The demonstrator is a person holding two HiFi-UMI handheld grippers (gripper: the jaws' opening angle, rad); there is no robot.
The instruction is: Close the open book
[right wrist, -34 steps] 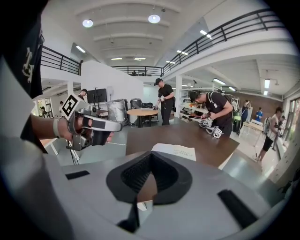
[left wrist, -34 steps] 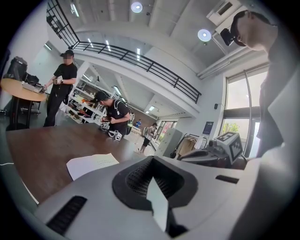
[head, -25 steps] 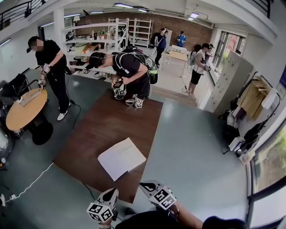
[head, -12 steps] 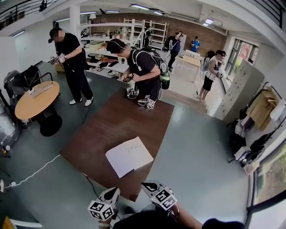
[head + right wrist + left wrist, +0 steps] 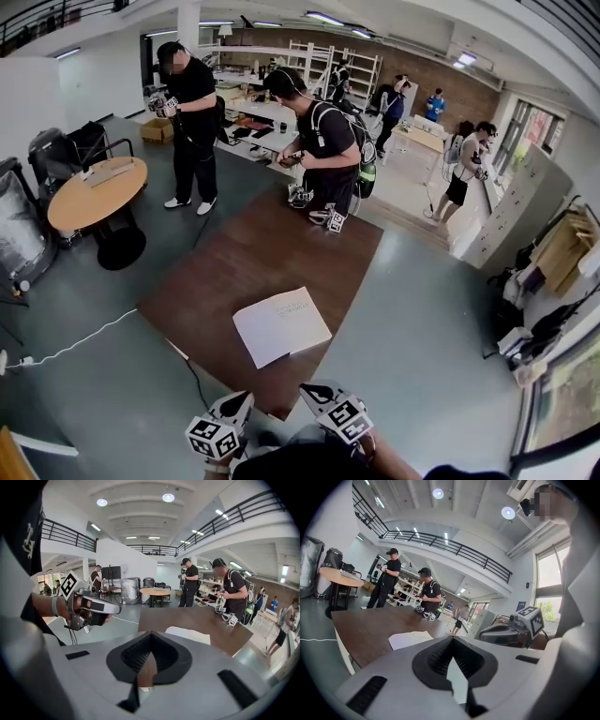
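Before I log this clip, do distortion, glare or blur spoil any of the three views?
Head view: strong fisheye bending of the walls, even light, the open book sharp on the brown table. Left gripper view: round black vignette, the window blown out, the near jaws slightly soft. Right gripper view: same vignette, the ceiling lamps flare a little, the book small but clear.

Head view looks steeply down over left claw [image 5: 246, 401] and right claw [image 5: 306, 387]. Both gripper views face forward, low, sharing the dark brown table [image 5: 234, 272] and white open book [image 5: 281, 325] ahead.
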